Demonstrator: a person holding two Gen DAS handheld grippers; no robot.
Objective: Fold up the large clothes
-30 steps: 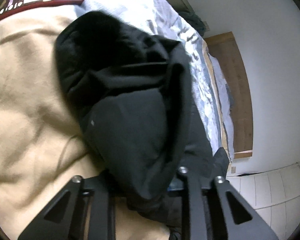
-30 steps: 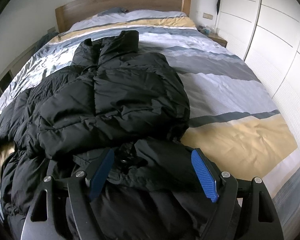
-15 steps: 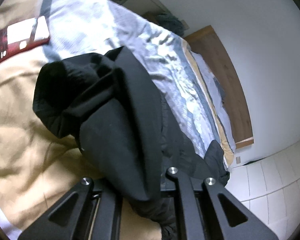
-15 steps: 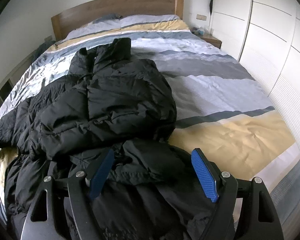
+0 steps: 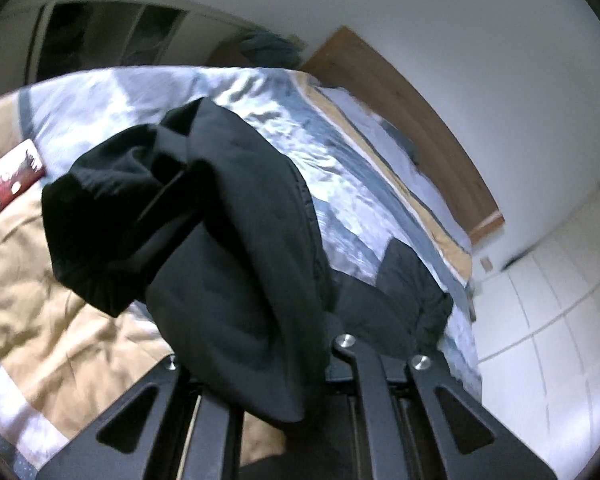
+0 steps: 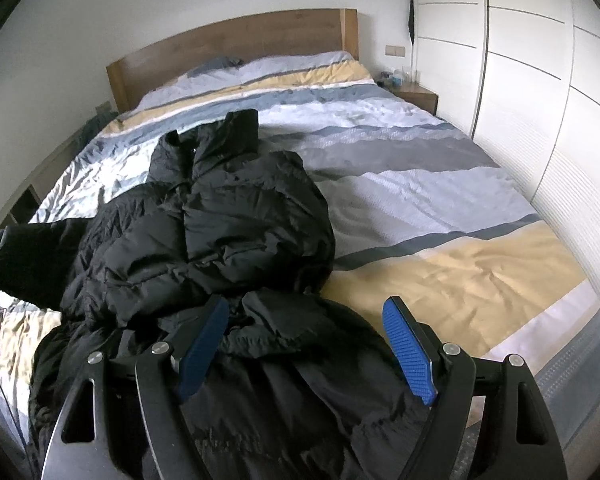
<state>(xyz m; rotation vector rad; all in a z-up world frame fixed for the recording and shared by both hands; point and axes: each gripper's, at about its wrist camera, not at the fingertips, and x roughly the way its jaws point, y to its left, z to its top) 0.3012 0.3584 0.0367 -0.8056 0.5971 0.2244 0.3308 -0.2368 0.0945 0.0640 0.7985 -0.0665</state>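
A black puffer jacket (image 6: 220, 232) lies crumpled on the striped bed, collar toward the headboard. My left gripper (image 5: 260, 364) is shut on the jacket's sleeve (image 5: 204, 240), which hangs lifted above the bedcover and hides the fingertips. That raised sleeve shows at the left edge of the right wrist view (image 6: 28, 264). My right gripper (image 6: 306, 344) is open, its blue pads (image 6: 406, 352) hovering over the jacket's lower hem near the foot of the bed, holding nothing.
The bed (image 6: 460, 264) has a grey, white and yellow striped cover and a wooden headboard (image 6: 236, 44). White wardrobe doors (image 6: 540, 80) line the right side, with a nightstand (image 6: 418, 94) beside them. A red-edged book (image 5: 8, 184) lies on the cover at left.
My left gripper has lifted the sleeve higher off the bed and swung toward the headboard. My right gripper has drawn back slightly toward the foot of the bed, still open.
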